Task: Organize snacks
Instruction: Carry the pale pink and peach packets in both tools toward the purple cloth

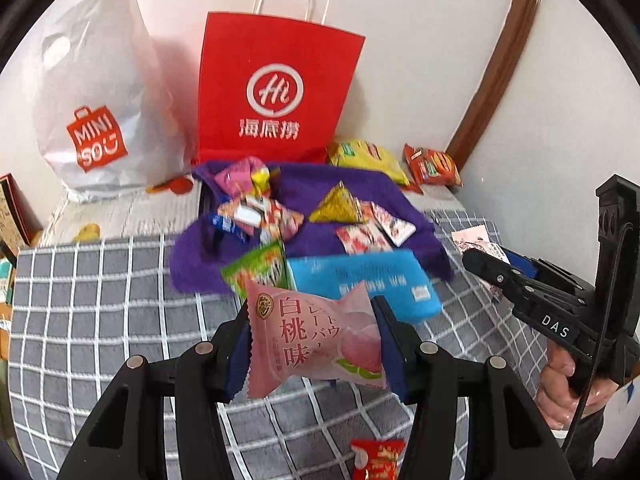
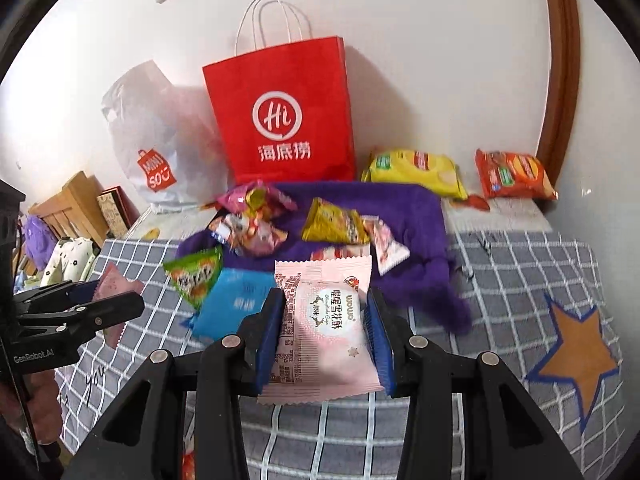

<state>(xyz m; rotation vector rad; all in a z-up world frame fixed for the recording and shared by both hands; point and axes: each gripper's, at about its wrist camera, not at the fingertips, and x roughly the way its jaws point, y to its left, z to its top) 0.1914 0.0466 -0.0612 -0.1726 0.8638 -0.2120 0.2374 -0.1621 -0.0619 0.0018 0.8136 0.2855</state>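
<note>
Now left claw (image 1: pixel 312 344) grips peach snack (image 1: pixel 314 344); right claw (image 2: pixel 326 336) grips nougat pack (image 2: pixel 326 328).

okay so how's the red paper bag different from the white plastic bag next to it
The red paper bag stands upright with flat, stiff sides; the white plastic bag slumps, rounded and bulging. The red paper bag has white twisted rope handles on top; the white plastic bag has a cut-out hand hole. The red one carries a white circular logo, the white one an orange-red logo. Both stand against the wall behind the snacks.

Left hand-held gripper (image 1: pixel 316 344): angled downward, pads clamped on a packet. Right hand-held gripper (image 2: pixel 326 332): same pose, likewise clamped. Right hand (image 1: pixel 560 384) wraps its grip.
</note>
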